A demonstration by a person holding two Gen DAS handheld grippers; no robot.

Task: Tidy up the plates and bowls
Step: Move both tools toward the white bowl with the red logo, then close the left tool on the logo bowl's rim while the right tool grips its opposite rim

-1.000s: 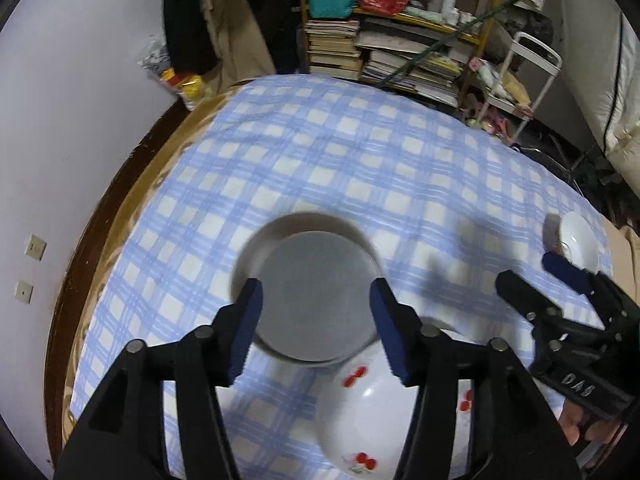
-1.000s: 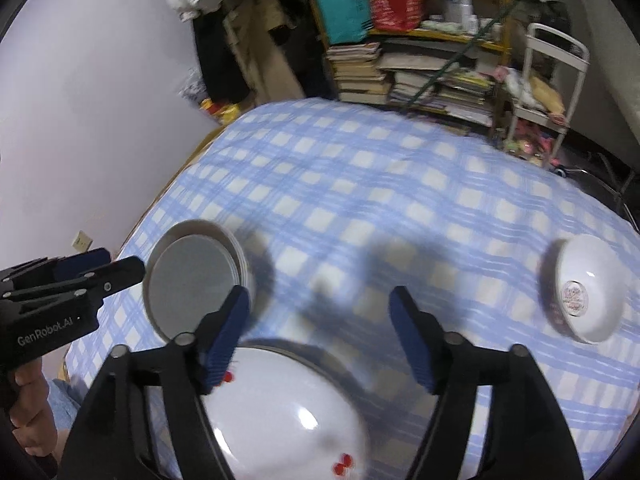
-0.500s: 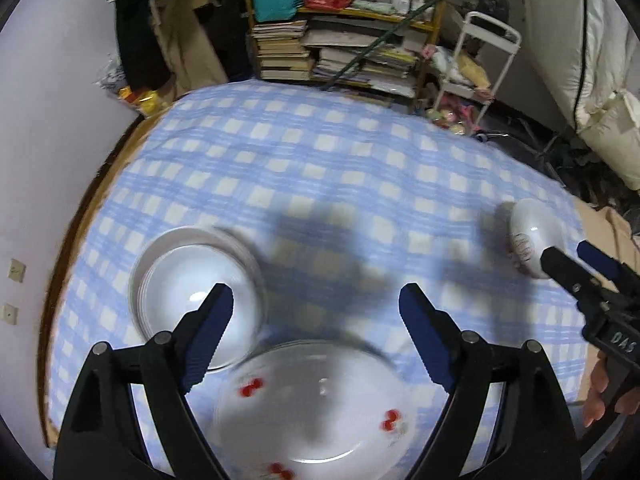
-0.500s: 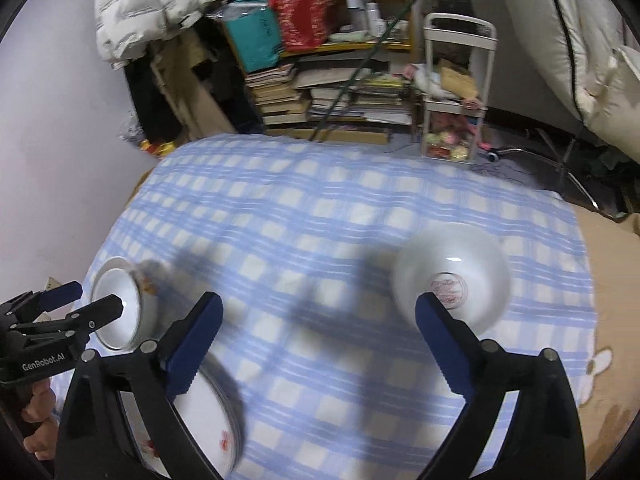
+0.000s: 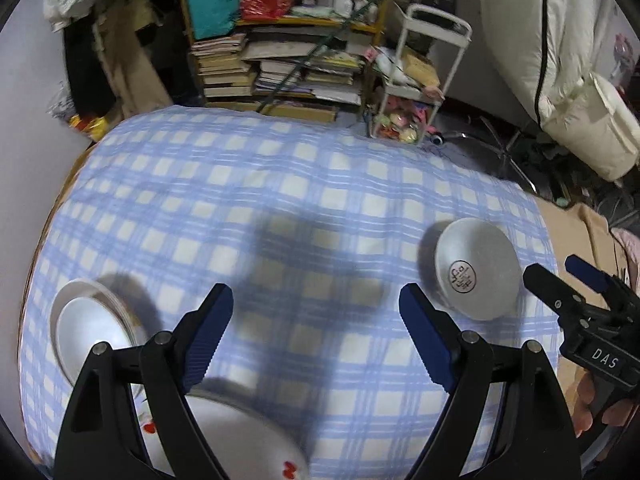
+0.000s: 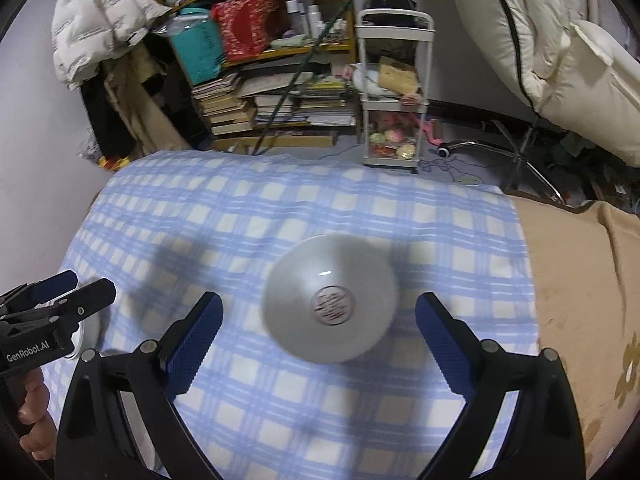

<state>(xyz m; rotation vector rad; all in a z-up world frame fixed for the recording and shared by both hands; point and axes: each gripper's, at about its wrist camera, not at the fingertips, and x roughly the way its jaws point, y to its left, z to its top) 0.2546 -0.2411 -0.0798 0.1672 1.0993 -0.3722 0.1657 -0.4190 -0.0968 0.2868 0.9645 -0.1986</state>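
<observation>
A white bowl with a red seal inside sits on the blue checked cloth, between and just beyond the open fingers of my right gripper; it also shows in the left wrist view. My left gripper is open and empty above the cloth. A white bowl lies at the left. A white plate with red cherries lies at the near edge under the left gripper. The right gripper shows in the left wrist view.
Shelves of books and bags and a white trolley stand past the far edge of the table. A tan blanket lies to the right. A white wall runs along the left.
Both grippers have swung right. The seal bowl has come between the right gripper's fingers. The left bowl and cherry plate have slid toward the left and bottom of the left wrist view.
</observation>
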